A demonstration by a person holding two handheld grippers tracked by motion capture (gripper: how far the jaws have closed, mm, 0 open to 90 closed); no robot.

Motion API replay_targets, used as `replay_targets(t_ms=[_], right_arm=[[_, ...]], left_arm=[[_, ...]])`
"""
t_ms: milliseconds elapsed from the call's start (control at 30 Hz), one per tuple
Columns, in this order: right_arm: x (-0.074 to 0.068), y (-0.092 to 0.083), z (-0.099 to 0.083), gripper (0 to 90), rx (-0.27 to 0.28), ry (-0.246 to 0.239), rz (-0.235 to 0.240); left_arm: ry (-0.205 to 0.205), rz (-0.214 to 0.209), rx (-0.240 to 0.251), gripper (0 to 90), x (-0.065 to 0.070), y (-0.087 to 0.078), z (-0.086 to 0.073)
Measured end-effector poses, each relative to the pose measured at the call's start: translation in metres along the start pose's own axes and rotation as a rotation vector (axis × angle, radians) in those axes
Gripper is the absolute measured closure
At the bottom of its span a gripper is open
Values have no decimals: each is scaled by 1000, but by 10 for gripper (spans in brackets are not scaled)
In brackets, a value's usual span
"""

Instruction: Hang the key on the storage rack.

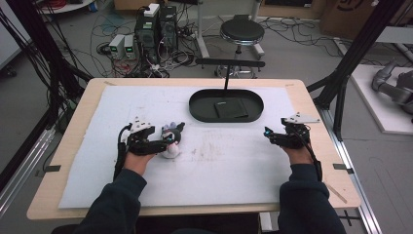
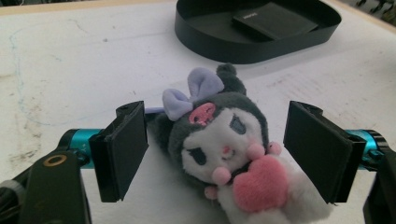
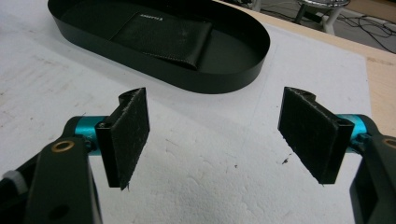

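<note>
Left gripper (image 2: pixel 215 151): jaws spread around the plush toy (image 2: pixel 224 149), pads not pressing it; toy lies on the white mat (image 2: pixel 70 70) between them. Black tray (image 2: pixel 257 28) with wallet (image 2: pixel 273 18) sits beyond. Right gripper (image 3: pixel 217 135): jaws spread, nothing between, tray ahead.

- The high view looks forward and down from above the person's side, taking in the whole table (image 1: pixel 73 126) and the floor toward 12 o'clock.
- The left gripper view sits low and close over the white mat, facing the black tray (image 2: pixel 219 44) at 1 o'clock.
- The right gripper view, equally low, faces the same black tray (image 3: pixel 233 74) at 11 o'clock; all three views share it.
</note>
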State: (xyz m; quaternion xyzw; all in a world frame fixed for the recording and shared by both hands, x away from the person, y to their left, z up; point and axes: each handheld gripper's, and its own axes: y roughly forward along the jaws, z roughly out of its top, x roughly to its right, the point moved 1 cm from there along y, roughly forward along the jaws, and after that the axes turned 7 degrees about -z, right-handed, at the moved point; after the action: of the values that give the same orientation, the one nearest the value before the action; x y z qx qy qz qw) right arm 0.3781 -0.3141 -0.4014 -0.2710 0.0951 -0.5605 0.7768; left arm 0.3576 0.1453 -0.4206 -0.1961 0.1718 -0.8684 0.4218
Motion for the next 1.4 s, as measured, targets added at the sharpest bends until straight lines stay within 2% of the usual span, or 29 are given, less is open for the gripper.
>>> replay_targets(t_ms=[133, 267, 333, 433, 467, 633, 733, 867, 967, 1033, 1133, 1300, 1400], right_arm=[[-2, 2, 0, 253, -6, -9, 8], [-2, 1, 0, 257, -4, -15, 17], [-2, 1, 0, 257, -8, -4, 20], [-1, 1, -1, 257, -7, -5, 22], [-1, 1, -1, 257, -5, -3, 23], [-1, 0, -1, 258, 1, 2, 31], [-1, -1, -1, 258, 0, 7, 29], [-1, -1, -1, 258, 6, 12, 31], [0, -1, -1, 259, 10, 13, 35], [-1, -1, 0, 259, 12, 13, 36], [-1, -1, 0, 259, 18, 12, 41], [0, -2, 1, 259, 32, 27, 45], [0, -2, 1, 259, 39, 28, 49]], left_arm=[[11, 33, -54, 218, 8, 17, 2], [53, 130, -101, 218, 12, 30, 0], [38, 125, -119, 214, 11, 34, -3], [13, 91, -151, 229, 11, 39, -6], [16, 82, -161, 263, 11, 41, -6], [23, 79, -160, 321, 10, 40, -6], [18, 49, -149, 355, 5, 35, -4], [-10, -20, -86, 368, -2, 23, 6], [10, -85, -43, 370, -5, 12, 22], [25, -109, -18, 371, -6, 5, 33], [20, -177, 14, 371, -10, -4, 52], [23, -275, 48, 371, -14, -9, 77], [30, -316, 70, 370, -14, -10, 91]])
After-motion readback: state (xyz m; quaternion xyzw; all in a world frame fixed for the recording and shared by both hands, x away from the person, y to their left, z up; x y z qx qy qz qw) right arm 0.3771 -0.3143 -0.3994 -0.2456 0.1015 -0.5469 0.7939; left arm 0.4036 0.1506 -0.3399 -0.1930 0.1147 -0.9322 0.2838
